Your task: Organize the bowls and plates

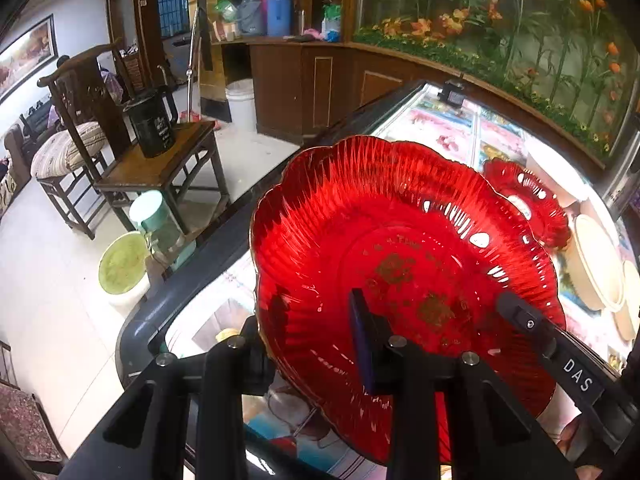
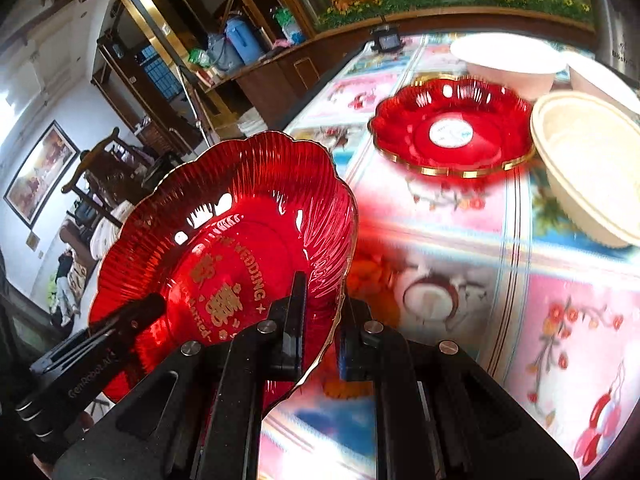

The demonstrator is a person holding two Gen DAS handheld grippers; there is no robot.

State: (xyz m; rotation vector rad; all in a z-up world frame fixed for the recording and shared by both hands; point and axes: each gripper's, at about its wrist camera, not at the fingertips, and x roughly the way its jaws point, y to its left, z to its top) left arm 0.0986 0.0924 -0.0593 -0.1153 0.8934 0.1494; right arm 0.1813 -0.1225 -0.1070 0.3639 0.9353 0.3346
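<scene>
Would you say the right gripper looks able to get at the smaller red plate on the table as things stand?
Probably not yet: the right gripper is shut on the rim of the large red plate, shared with the left gripper. The path to the smaller red plate looks free.

White tiled floor; dark wooden chair and side table; framed painting on white wall.

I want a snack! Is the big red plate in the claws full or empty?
Empty. The red plate holds no food; only gold writing shows on its bare middle. Both claws, left and right, grip its rim.
</scene>
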